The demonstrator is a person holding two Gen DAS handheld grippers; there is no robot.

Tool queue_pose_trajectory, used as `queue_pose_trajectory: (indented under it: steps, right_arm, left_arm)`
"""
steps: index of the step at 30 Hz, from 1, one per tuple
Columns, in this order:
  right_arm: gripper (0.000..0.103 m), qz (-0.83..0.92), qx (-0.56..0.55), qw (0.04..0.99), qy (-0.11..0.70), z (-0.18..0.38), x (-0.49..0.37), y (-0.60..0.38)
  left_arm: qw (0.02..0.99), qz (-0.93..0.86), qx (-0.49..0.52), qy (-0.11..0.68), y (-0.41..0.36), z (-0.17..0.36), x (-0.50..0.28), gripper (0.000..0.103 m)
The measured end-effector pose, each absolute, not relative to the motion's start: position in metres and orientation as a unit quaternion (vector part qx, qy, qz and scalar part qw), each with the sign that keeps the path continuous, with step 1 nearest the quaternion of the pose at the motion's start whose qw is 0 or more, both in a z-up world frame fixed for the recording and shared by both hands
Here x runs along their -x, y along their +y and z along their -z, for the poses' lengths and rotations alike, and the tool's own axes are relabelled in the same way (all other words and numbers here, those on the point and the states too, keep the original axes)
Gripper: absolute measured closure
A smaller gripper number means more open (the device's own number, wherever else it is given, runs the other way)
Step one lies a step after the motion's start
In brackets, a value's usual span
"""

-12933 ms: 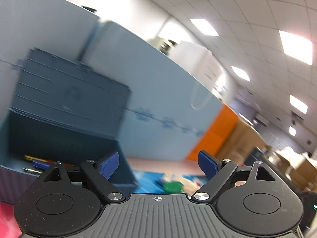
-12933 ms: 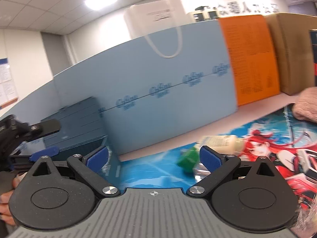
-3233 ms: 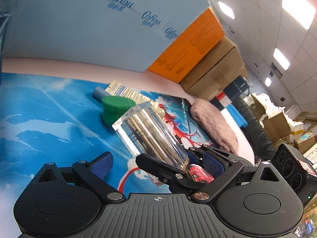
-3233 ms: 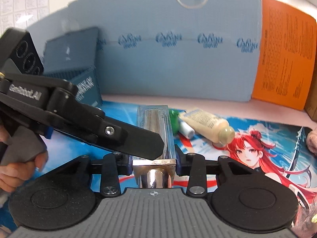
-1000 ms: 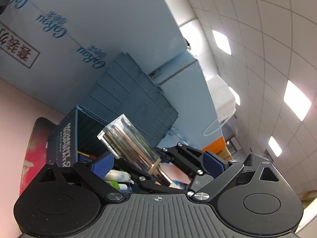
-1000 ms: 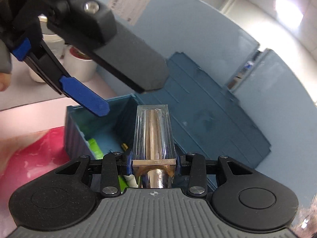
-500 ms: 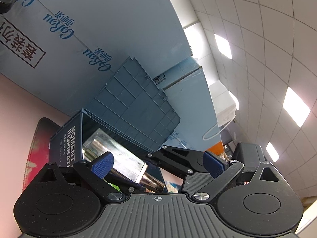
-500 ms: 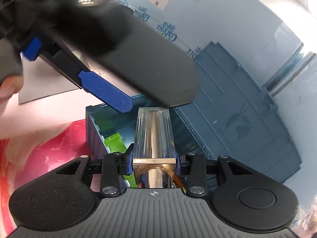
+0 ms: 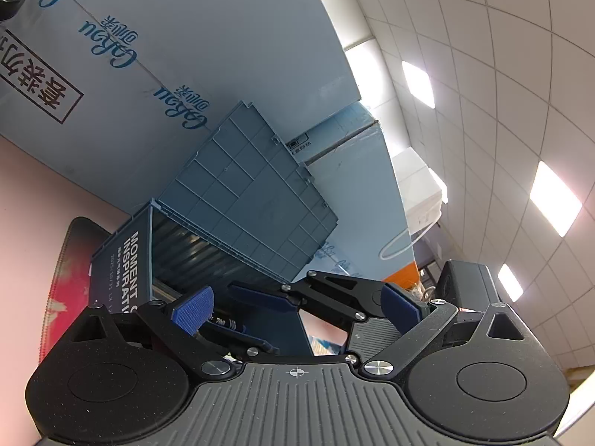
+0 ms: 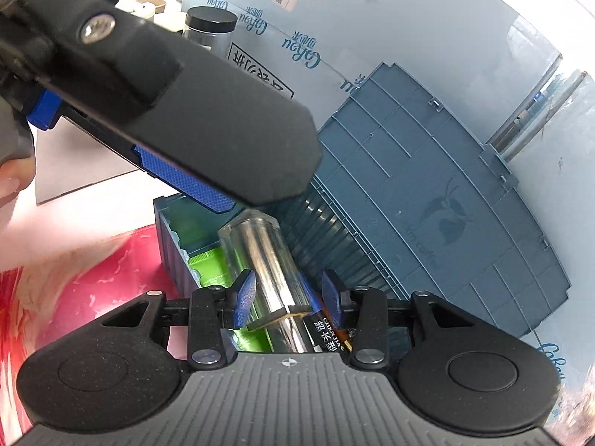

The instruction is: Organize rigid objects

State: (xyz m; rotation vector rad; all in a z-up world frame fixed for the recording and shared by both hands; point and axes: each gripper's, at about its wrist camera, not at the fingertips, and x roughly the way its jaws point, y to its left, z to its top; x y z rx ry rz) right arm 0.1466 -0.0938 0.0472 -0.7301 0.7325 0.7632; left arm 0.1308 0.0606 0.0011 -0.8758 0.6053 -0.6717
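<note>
In my right wrist view the right hand-held gripper (image 10: 286, 303) has just been opening: its blue pads (image 10: 243, 297) now stand off the clear tube (image 10: 260, 260), which half a second ago they clamped squarely. The tube lies tilted, lower centre of frame, its far end inside the blue bin (image 10: 169, 238) above green items (image 10: 208, 271) (a battery (image 10: 327, 334) lies beside it). My left hand-held gripper (image 9: 293, 308) stands wide open and empty, as before; the tube that showed at lower left of its view has dropped behind its finger.
</note>
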Motion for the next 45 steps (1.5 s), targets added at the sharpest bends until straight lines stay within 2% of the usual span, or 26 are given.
queue_pose_trajectory:
  steps: [6,13,16,21,23,29,35,45]
  right_arm:
    - [0.065,-0.347,0.333,0.815,0.324,-0.055,-0.142,-0.101]
    - [0.057,-0.349,0.288,0.838,0.305,-0.066,-0.136,-0.114]
    - [0.05,-0.347,0.269,0.849,0.293,-0.07,-0.132,-0.12]
    - [0.042,-0.343,0.233,0.872,0.26,-0.072,-0.123,-0.131]
    - [0.033,-0.335,0.207,0.887,0.24,-0.074,-0.118,-0.135]
    - [0.023,-0.334,0.155,0.908,0.202,-0.073,-0.104,-0.142]
    - [0.018,-0.309,0.115,0.926,0.182,-0.072,-0.09,-0.147]
    - [0.016,-0.283,0.07,0.941,0.174,-0.07,-0.086,-0.15]
  left_arm:
    - [0.808,0.315,0.409,0.285,0.06,0.0,-0.132,0.005]
    - [0.807,0.317,0.408,0.286,0.059,0.001,-0.132,0.005]
    - [0.807,0.318,0.408,0.286,0.058,0.001,-0.132,0.005]
    - [0.807,0.318,0.407,0.287,0.057,0.001,-0.132,0.005]
    - [0.807,0.318,0.407,0.287,0.057,0.001,-0.132,0.005]
    - [0.807,0.317,0.405,0.29,0.055,0.001,-0.132,0.005]
    - [0.807,0.318,0.404,0.289,0.055,0.001,-0.132,0.005]
    - [0.807,0.318,0.403,0.291,0.053,0.0,-0.132,0.005]
